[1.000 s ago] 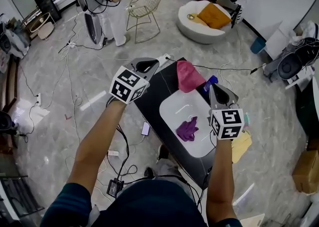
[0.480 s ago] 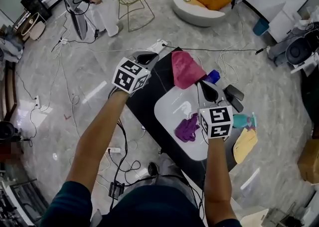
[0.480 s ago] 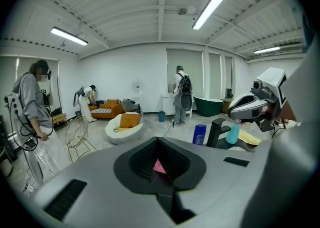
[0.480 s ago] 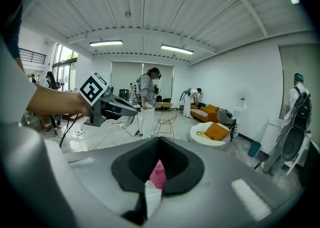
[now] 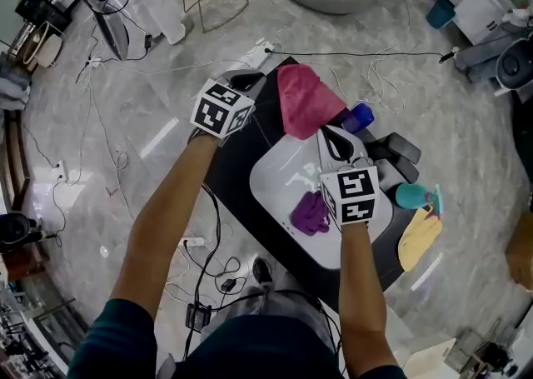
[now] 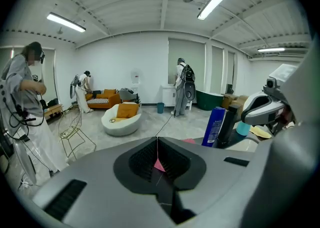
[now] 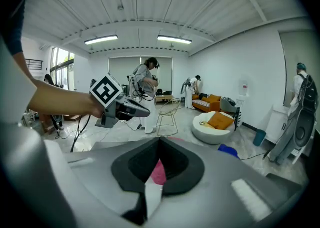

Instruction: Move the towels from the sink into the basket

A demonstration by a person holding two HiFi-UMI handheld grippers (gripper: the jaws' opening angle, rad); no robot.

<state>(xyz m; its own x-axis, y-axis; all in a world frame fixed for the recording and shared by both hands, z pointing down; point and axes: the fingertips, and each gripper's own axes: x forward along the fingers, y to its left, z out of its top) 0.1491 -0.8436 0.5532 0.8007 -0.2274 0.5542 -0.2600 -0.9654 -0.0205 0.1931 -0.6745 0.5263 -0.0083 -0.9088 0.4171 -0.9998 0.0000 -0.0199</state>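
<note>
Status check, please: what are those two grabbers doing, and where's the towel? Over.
Left hand-held gripper shut, empty, beside the sink; right hand-held gripper shut, empty, above it. Purple towel in sink, untouched. Nothing covers it.

Glossy sink (image 5: 276,184), purple cloth towel (image 5: 309,213)

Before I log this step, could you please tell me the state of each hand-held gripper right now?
Left hand-held gripper: closed, holding nothing.
Right hand-held gripper: closed, holding nothing.

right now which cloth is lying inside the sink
The purple towel, crumpled in the white sink; the yellow cloth lies outside it, to the right.
</note>
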